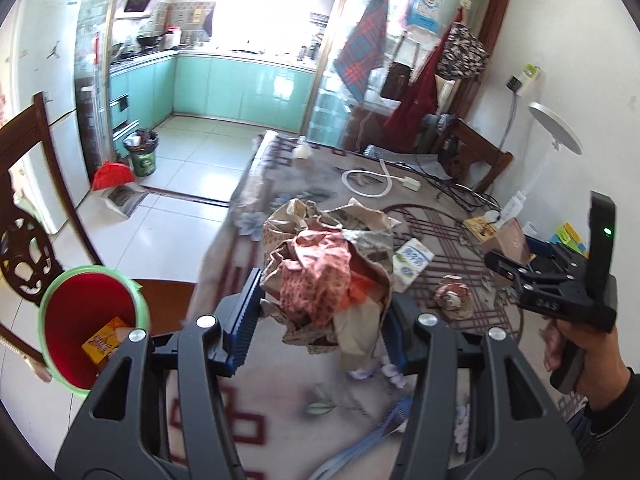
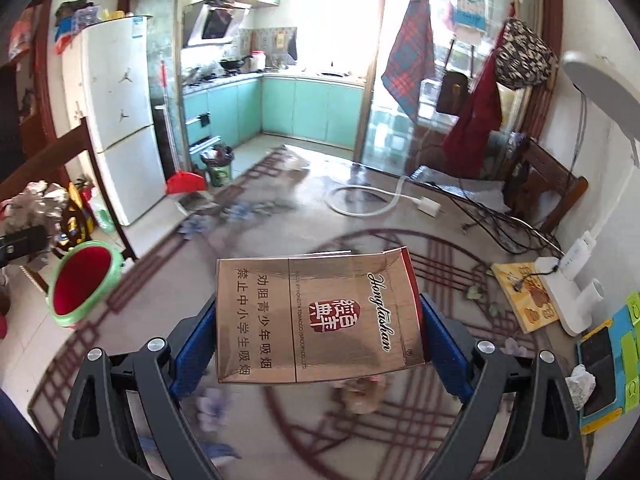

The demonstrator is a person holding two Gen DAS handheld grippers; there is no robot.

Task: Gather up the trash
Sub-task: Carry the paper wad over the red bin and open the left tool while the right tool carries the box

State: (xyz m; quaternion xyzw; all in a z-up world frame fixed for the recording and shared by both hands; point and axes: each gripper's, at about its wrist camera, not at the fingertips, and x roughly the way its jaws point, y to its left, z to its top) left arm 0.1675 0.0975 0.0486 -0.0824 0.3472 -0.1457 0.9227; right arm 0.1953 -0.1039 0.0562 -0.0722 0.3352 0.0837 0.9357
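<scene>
The left gripper [image 1: 320, 312] has its jaws clenched on a crumpled paper wad [image 1: 326, 276] held above the counter [image 1: 280, 392], up and to the right of the red bin [image 1: 86, 320], which has a green rim, stands beside the counter edge and holds a yellow box [image 1: 105, 344]. The right gripper [image 2: 320, 332] grips a flattened brown cigarette carton [image 2: 316, 316] between its jaws, well to the right of the red bin. Farther right of the bin on the counter lie a small milk carton [image 1: 412, 262], a crumpled wrapper [image 1: 454, 296], a coiled white cable [image 1: 372, 182] and a white lamp base [image 2: 568, 304], while a dark wooden chair [image 1: 28, 208] stands close behind the bin.
</scene>
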